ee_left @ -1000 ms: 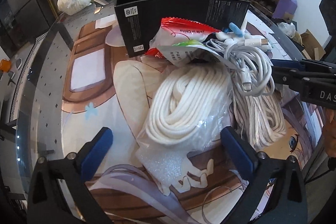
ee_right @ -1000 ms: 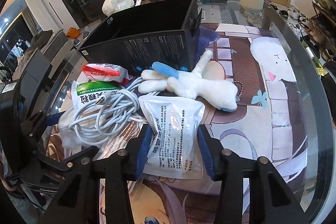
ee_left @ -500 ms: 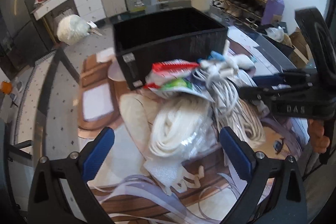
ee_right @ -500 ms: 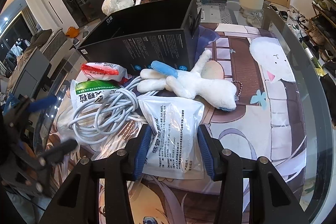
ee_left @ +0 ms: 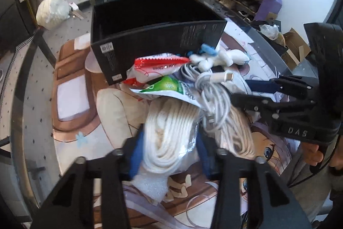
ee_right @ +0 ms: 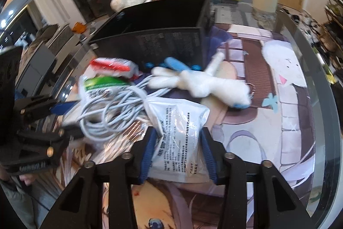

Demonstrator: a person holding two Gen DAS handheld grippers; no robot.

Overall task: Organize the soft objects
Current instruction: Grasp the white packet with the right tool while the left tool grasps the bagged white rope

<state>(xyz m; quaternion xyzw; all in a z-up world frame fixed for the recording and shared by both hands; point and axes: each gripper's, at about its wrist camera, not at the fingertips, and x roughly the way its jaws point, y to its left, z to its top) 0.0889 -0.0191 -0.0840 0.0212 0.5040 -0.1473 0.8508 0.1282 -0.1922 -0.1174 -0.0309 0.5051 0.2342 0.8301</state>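
My left gripper (ee_left: 169,151) is shut on a bagged coil of white rope (ee_left: 169,130) at the near end of a pile on the table. My right gripper (ee_right: 178,153) is shut on a white printed pouch (ee_right: 180,134). The pile also holds a grey cable bundle (ee_right: 115,113), a red-and-white packet (ee_left: 158,70), a green-and-white packet (ee_left: 167,87) and a white plush toy with blue ears (ee_right: 201,83). An open black box (ee_left: 154,33) stands just behind the pile. The right gripper also shows in the left wrist view (ee_left: 257,89).
A second rope coil (ee_left: 238,134) lies right of the held one. The table (ee_left: 27,100) is round glass with a printed cartoon mat. Drawers, suitcases and a shoe rack stand beyond the table.
My left gripper has closed from wide open onto the bagged rope coil. My right gripper stays shut on the pouch; its view has shifted slightly and blurred.
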